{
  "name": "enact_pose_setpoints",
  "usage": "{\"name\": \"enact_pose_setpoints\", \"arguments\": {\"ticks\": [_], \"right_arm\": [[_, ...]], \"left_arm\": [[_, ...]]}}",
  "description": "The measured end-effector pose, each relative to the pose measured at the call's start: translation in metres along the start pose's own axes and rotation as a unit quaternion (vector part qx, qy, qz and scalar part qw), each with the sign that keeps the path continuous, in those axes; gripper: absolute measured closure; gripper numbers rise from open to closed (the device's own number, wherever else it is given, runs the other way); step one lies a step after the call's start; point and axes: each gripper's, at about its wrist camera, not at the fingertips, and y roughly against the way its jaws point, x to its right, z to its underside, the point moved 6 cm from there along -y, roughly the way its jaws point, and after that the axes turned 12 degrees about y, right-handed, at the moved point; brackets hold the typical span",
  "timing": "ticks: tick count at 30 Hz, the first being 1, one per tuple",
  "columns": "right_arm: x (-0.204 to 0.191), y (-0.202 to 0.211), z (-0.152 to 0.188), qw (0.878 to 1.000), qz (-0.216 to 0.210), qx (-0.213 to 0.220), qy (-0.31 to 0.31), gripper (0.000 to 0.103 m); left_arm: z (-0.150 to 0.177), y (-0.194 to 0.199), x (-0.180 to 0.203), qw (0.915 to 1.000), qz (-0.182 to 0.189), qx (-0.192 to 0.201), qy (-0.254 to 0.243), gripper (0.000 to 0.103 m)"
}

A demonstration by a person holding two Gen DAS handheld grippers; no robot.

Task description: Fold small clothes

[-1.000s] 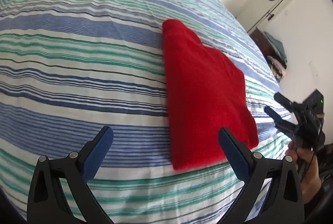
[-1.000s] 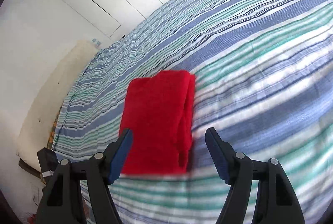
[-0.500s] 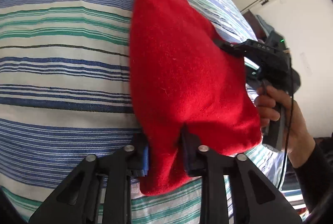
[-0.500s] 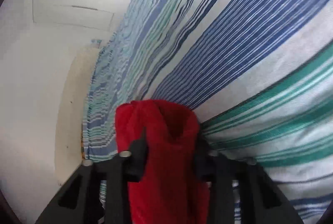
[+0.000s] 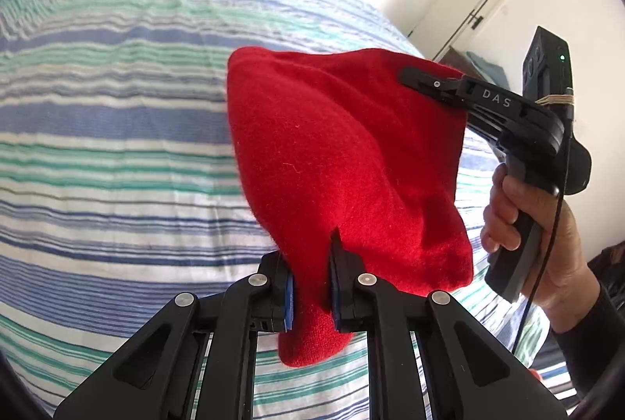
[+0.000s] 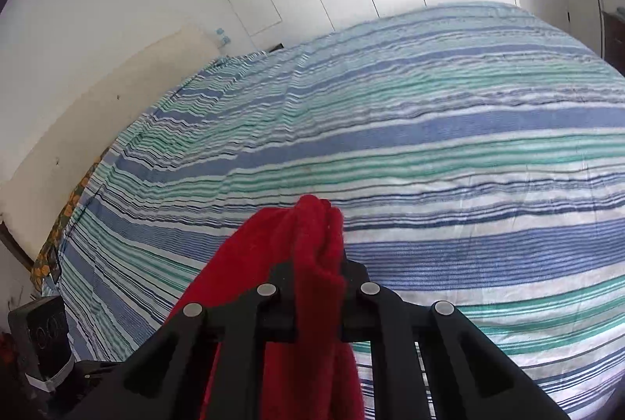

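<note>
While both grippers close on red cloth [image 5: 343,162] | long axis spans left gripper [image 5: 311,289] to right gripper [image 5: 420,78]

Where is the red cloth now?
The red cloth hangs above the striped bed, pinched between the left hand-held gripper and the right hand-held gripper.

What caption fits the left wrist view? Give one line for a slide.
Both hand-held grippers, left and right, closing on a red garment raised above the striped bedspread.
</note>
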Motion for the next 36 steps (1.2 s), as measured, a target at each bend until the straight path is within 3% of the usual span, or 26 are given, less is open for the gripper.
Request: {"name": "enact_pose_setpoints", "arguments": {"ticks": [7,8,9,10,11,12,13,15,21,25,30,36], "right_arm": [[-0.003,0.003,-0.008,1.0,0.011,0.009,0.005,0.092],[0.0,0.0,-0.004,1.0,0.023,0.005,0.009,0.091],[0.003,-0.006,0.001,0.999,0.043,-0.001,0.019,0.088],[0.008,-0.013,0.007,0.997,0.068,-0.011,0.029,0.084],[0.015,-0.022,0.015,0.993,0.103,-0.035,0.037,0.06],[0.026,-0.026,0.024,0.989,0.131,-0.059,0.036,0.015],[0.032,-0.025,0.032,0.987,0.142,-0.069,0.032,0.006],[0.036,-0.009,0.041,0.985,0.155,-0.067,0.034,0.007],[-0.01,0.057,0.089,0.97,0.192,-0.102,0.112,0.006],[-0.059,0.107,0.139,0.976,0.169,-0.115,0.076,0.006],[-0.116,0.159,0.199,0.98,0.155,-0.123,0.017,0.006],[-0.164,0.196,0.228,0.978,0.158,-0.134,0.022,0.006]], "left_arm": [[0.0,-0.001,0.007,0.9996,-0.014,0.018,-0.018,0.089],[0.004,-0.008,0.006,0.9991,-0.028,0.022,-0.025,0.077],[0.01,-0.015,0.002,0.9982,-0.049,0.022,-0.028,0.052],[0.019,-0.029,-0.008,0.9959,-0.087,0.01,-0.026,0.037],[0.028,-0.035,-0.015,0.9928,-0.117,-0.005,-0.023,0.027],[0.037,-0.036,-0.021,0.9902,-0.137,-0.014,-0.02,0.03],[0.044,-0.032,-0.024,0.9903,-0.137,-0.016,-0.018,0.03],[0.059,-0.012,-0.026,0.9907,-0.135,-0.004,-0.019,0.025],[0.098,0.06,-0.022,0.9778,-0.198,0.042,-0.053,0.006],[0.111,0.088,-0.023,0.9657,-0.235,0.065,-0.088,0.005],[0.133,0.131,-0.015,0.9566,-0.263,0.093,-0.084,0.004],[0.156,0.165,-0.02,0.9614,-0.252,0.1,-0.045,0.004]]}}
